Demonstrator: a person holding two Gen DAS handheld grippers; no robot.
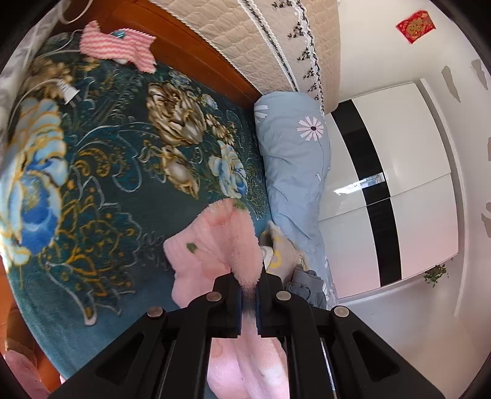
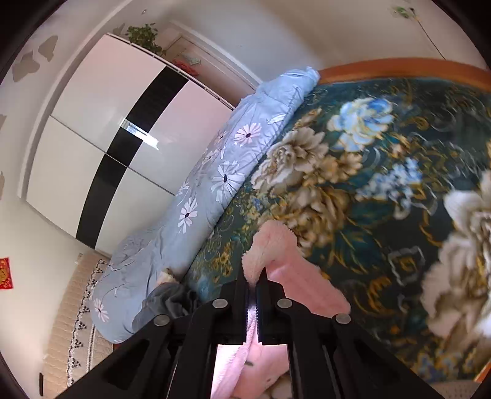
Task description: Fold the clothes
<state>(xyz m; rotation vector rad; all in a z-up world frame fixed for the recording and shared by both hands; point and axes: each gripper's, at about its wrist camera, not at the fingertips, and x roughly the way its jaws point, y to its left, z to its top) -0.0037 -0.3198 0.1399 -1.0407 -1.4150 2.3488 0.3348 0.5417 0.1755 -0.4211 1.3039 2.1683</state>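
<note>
Left gripper (image 1: 248,276) and right gripper (image 2: 252,277): fingers clamped tight on pink fleece garment (image 1: 211,245), above floral bed blanket (image 1: 122,153).

Two grippers (image 1: 248,276) (image 2: 251,276) are showing, one per view. One pink garment (image 1: 211,245) is lying on one floral blanket (image 1: 122,172). One blue quilt (image 1: 294,159), one striped cloth (image 1: 119,46), one wardrobe (image 1: 414,184) and one red sticker (image 1: 415,26) are appearing.
</note>
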